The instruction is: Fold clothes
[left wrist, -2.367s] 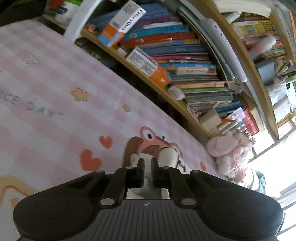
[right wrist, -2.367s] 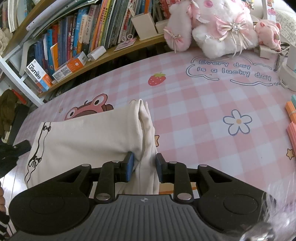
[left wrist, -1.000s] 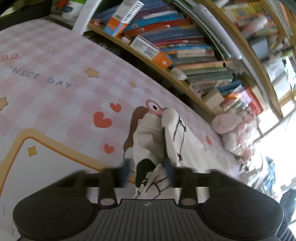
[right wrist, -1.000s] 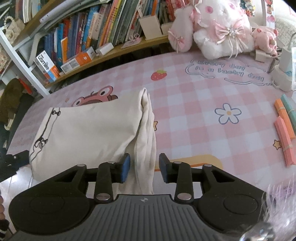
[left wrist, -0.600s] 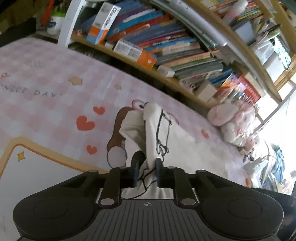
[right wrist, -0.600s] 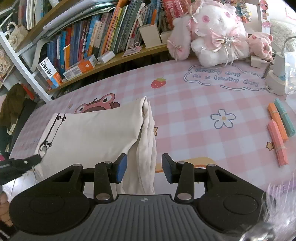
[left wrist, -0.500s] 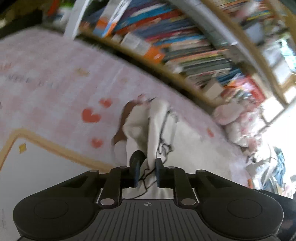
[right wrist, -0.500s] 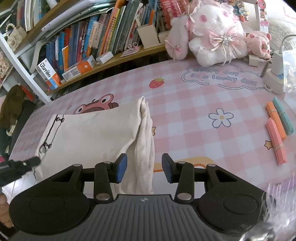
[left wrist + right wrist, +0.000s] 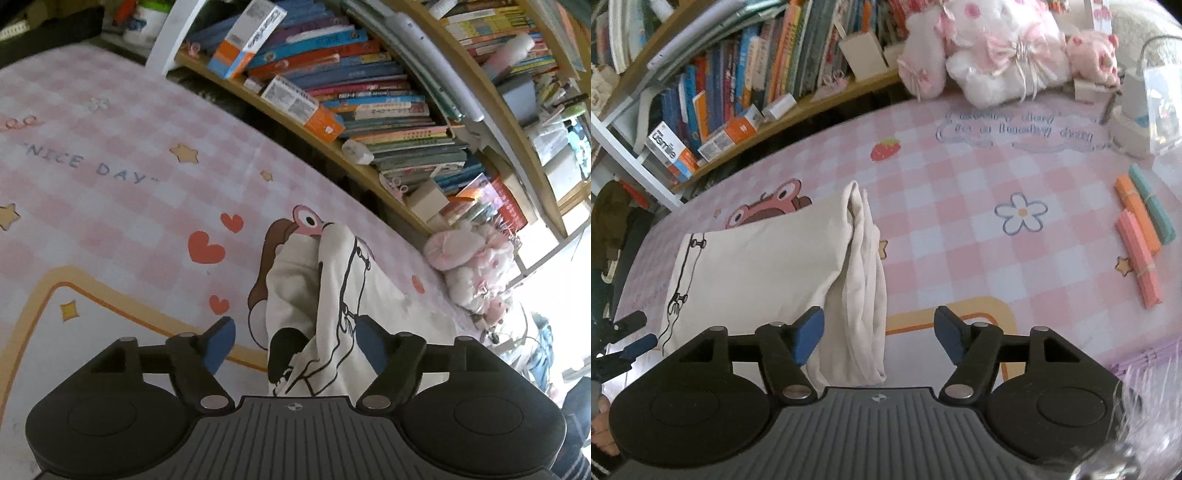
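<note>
The cream garment point(image 9: 764, 266), folded with a black line drawing along one edge, lay on the pink checked surface point(image 9: 960, 206), partly covering a printed cartoon frog. I had my left gripper point(image 9: 293, 341) at its printed end, fingers opening, cloth bunched between them and brushing the right pad. My right gripper point(image 9: 879, 336) sat at the opposite end, fingers opening too, folded edge between them, unpressed. Bookshelf point(image 9: 369, 155) behind; plush toys point(image 9: 997, 51) at the far edge; coloured strips point(image 9: 1141, 236) lay well apart.

Garment point(image 9: 764, 266) on table point(image 9: 960, 236), before bookshelf point(image 9: 746, 74)
</note>
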`<state>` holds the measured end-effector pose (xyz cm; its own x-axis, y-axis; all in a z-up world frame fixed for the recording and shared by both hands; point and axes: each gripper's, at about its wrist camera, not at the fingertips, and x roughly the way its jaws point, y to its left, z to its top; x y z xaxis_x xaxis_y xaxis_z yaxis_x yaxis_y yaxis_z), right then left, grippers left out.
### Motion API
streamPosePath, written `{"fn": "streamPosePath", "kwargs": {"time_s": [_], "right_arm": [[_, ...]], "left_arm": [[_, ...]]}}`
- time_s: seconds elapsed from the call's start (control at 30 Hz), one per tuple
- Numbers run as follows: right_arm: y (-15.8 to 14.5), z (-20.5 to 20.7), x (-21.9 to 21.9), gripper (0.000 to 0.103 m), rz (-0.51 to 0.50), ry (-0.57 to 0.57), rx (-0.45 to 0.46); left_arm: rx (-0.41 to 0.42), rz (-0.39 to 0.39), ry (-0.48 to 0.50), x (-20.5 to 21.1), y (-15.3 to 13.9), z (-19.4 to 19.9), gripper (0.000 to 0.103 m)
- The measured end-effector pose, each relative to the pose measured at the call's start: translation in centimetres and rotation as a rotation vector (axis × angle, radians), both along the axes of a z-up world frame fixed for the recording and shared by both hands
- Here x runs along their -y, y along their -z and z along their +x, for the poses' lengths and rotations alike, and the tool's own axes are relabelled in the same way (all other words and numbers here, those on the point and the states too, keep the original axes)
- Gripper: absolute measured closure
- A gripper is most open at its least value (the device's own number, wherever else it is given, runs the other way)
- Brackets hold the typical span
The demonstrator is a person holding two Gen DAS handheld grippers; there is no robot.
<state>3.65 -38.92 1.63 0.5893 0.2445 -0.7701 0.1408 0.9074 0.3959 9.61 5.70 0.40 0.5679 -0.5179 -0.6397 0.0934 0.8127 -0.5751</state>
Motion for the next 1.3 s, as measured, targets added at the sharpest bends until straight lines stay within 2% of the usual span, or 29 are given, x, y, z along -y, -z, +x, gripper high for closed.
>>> {"fn": "streamPosePath", "kwargs": {"time_s": [0.13,0.27,0.33,0.37,0.4,0.43,0.5,0.6,0.67,0.73,0.8,0.87,0.9,1.0,1.03,1.07,1.13,1.23,1.3], "right_arm": [[0.7,1.2,0.0,0.039,0.044,0.023,-0.037],[1.2,2.4,0.0,0.039,0.086,0.049,-0.051],[1.2,3.0,-0.1,0.039,0.093,0.057,-0.052],[1.2,3.3,-0.1,0.043,0.098,0.061,-0.055],[1.3,3.5,-0.1,0.045,0.107,0.062,-0.058],[1.4,3.7,-0.2,0.052,0.118,0.061,-0.059],[1.6,4.0,-0.5,0.06,0.131,0.056,-0.057],[1.6,4.0,-1.1,0.075,0.133,0.049,-0.05],[0.8,3.7,-1.7,0.093,0.088,0.034,-0.011],[-0.4,3.0,-2.6,0.095,0.037,-0.003,0.048],[-1.4,2.4,-3.3,0.095,0.002,-0.035,0.1],[-1.4,2.4,-3.4,0.095,-0.006,-0.035,0.093],[-1.3,2.5,-3.4,0.094,-0.011,-0.027,0.077],[-0.5,2.7,-2.2,0.085,0.02,0.032,0.031],[-0.5,2.5,-1.8,0.077,0.035,0.052,0.025],[-0.6,2.3,-1.3,0.065,0.053,0.066,0.025],[-0.8,1.8,-0.3,0.056,0.09,0.089,0.028],[-1.1,1.3,0.4,0.046,0.117,0.105,0.026],[-1.2,1.2,0.6,0.042,0.138,0.11,0.024]], "left_arm": [[-0.067,0.009,-0.005,0.5,1.5,1.8,0.032],[-0.072,-0.015,-0.012,0.7,2.0,2.8,0.034],[-0.082,-0.024,-0.01,0.9,2.1,3.2,0.043],[-0.094,-0.032,-0.007,1.0,2.3,3.5,0.048],[-0.106,-0.04,-0.005,1.1,2.4,3.7,0.06],[-0.119,-0.051,-0.002,1.2,2.6,3.9,0.068],[-0.139,-0.065,0.002,1.7,2.9,4.1,0.077],[-0.139,-0.04,0.006,2.4,2.7,4.0,0.086],[-0.093,0.008,0.022,3.1,1.5,3.4,0.091],[-0.034,0.057,0.046,3.9,0.1,2.7,0.092],[0.008,0.072,0.073,4.3,-0.7,2.2,0.092],[-0.003,0.075,0.075,4.1,-0.4,2.5,0.092],[-0.024,0.061,0.068,3.8,0.0,2.8,0.091],[-0.063,-0.018,0.048,2.5,0.7,3.2,0.087],[-0.071,-0.032,0.047,2.2,0.8,3.3,0.085],[-0.078,-0.04,0.048,1.9,1.0,3.4,0.084],[-0.093,-0.055,0.051,1.6,1.2,3.5,0.074],[-0.127,-0.081,0.049,1.2,1.7,3.7,0.057],[-0.129,-0.085,0.052,1.1,1.8,3.7,0.056]]}}
